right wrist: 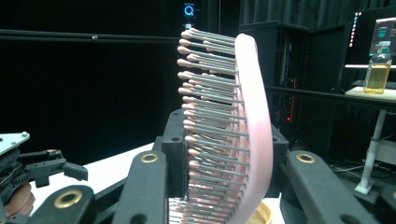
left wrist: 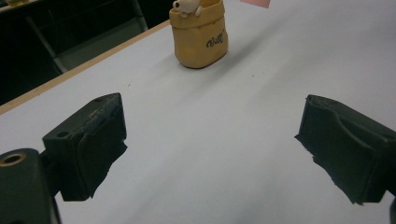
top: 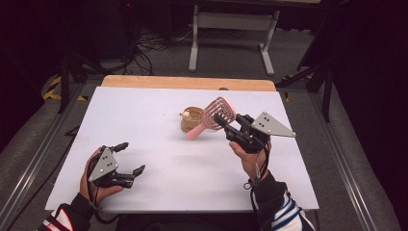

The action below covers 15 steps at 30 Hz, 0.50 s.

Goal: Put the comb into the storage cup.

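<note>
Over the middle of the white desk (top: 144,120), the right claw (top: 230,124) has a pink hairbrush (top: 211,117) pinched in its 2 jaws, closed tight on the brush head. From the high view the brush tilts, its handle pointing down and left toward the desk, its head up by the claw. Just behind it stands a small yellow-brown holder (top: 191,118) with a little white figure (top: 184,114) at its rim; the handle end crosses in front of that holder, and whether they touch I cannot tell. In the right gripper view the hairbrush (right wrist: 243,130) stands upright between the black jaws, grey pins with pink tips pointing left, the pink back curving on the right, and a round golden rim just below it.

Down at the near left corner, the left claw (top: 131,158) rests low over the desk, well apart from the brush, jaws spread wide with nothing between them. The left gripper view confirms it: bare white desk between the 2 pads (left wrist: 93,144), and the holder (left wrist: 200,35) upright farther off, dark lettering on its side.
</note>
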Each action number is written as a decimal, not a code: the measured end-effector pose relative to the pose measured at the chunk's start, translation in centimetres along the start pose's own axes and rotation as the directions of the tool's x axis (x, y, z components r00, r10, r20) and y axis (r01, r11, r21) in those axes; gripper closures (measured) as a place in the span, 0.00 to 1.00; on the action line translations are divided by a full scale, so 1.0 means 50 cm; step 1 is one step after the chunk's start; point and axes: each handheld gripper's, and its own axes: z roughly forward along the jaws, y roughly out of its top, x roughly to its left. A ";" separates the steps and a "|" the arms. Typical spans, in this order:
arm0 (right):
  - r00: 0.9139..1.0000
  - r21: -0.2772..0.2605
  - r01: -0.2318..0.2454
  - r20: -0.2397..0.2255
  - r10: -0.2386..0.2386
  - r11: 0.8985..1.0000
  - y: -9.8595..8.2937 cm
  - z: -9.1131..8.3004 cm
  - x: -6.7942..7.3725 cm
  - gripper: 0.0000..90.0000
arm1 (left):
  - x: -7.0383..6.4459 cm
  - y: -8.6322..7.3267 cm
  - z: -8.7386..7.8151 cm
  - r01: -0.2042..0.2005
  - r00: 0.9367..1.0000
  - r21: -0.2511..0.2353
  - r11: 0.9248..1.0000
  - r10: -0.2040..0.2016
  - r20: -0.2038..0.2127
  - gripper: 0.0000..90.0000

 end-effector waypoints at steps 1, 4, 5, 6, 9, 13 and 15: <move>1.000 -0.005 0.001 0.001 -0.001 1.000 0.002 0.001 -0.001 0.72 | 0.000 0.000 0.000 0.001 1.000 0.001 1.000 -0.001 -0.001 0.10; 1.000 -0.013 0.004 0.005 -0.004 1.000 0.005 0.003 -0.004 0.72 | 0.000 -0.001 0.002 0.004 1.000 0.001 1.000 -0.004 -0.001 0.10; 1.000 -0.017 0.003 0.005 -0.003 1.000 0.006 0.004 -0.005 0.72 | 0.000 -0.001 0.002 0.005 1.000 0.001 1.000 -0.005 0.000 0.10; 1.000 -0.021 0.002 0.009 -0.002 1.000 0.009 0.005 -0.008 0.72 | 0.000 -0.001 0.002 0.004 1.000 0.001 1.000 -0.004 0.003 0.10; 1.000 -0.029 -0.002 0.016 0.002 1.000 0.014 0.005 -0.012 0.72 | 0.000 -0.001 0.003 0.006 1.000 0.001 1.000 -0.006 0.005 0.10; 1.000 -0.041 0.011 0.022 -0.010 0.999 0.021 0.008 -0.015 0.72 | 0.000 -0.002 0.004 0.007 1.000 0.004 1.000 -0.007 0.007 0.10; 1.000 -0.039 0.013 0.025 -0.012 0.999 0.022 0.008 -0.015 0.72 | 0.000 -0.002 0.004 0.007 1.000 0.004 1.000 -0.007 0.008 0.10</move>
